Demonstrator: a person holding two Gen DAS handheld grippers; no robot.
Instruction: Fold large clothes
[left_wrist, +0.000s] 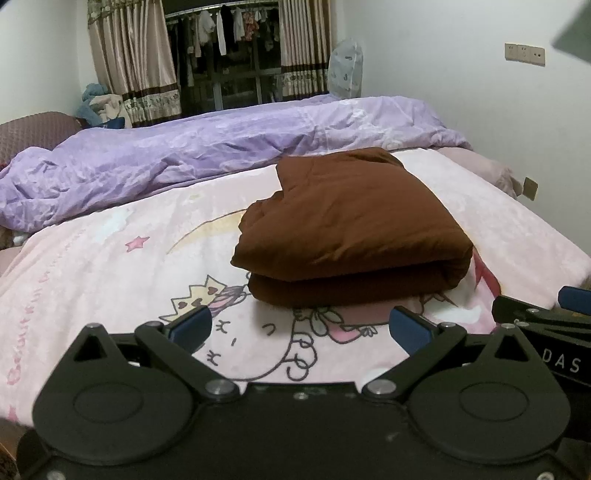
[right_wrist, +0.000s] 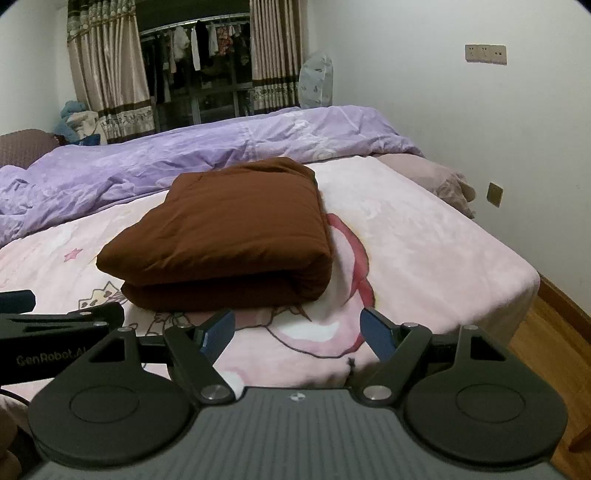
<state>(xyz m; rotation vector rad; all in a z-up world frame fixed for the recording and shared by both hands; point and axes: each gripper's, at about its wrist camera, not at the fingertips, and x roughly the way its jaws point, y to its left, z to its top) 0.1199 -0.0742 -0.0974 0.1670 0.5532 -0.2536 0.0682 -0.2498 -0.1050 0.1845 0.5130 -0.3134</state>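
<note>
On pink blanket (left_wrist: 92, 280) — folded brown garment (left_wrist: 351, 229)

White walls (right_wrist: 424, 74), curtained window (right_wrist: 195, 74), wooden floor (right_wrist: 554, 350)

I can't make out the clothes on the rail (right_wrist: 207, 40), too small; the bed (left_wrist: 74, 280) runs off my left view's edge.

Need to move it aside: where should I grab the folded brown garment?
Take the brown garment at its near rounded fold, probably from the front, low along the pink blanket. Both layers stack there, so one jaw can slide underneath. Right gripper is open and nearest.
</note>
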